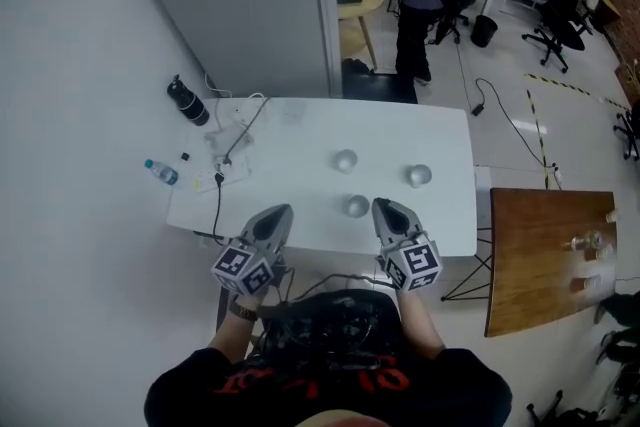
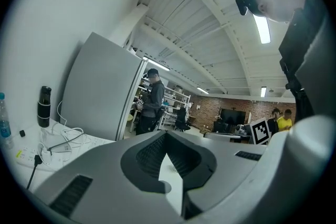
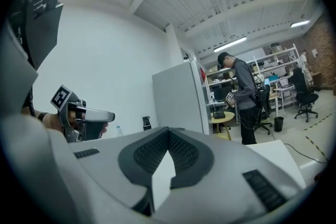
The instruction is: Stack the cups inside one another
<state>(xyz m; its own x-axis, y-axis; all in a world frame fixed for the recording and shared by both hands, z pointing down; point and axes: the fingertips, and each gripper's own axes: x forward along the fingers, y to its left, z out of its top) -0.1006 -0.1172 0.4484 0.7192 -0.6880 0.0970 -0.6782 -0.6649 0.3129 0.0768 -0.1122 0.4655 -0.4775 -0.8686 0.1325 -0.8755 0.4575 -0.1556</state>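
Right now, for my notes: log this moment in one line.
cups: three, unstacked | left tool: shut, empty | right tool: shut, empty

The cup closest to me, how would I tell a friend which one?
Look at the white rectangular table. Three small clear cups stand apart on it. The closest cup sits nearest the front edge, beside the right grey tool; the others sit farther back.

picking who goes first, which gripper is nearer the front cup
Right. The right gripper is close by the front cup, just to its right; the left gripper is farther off on the cup's left.
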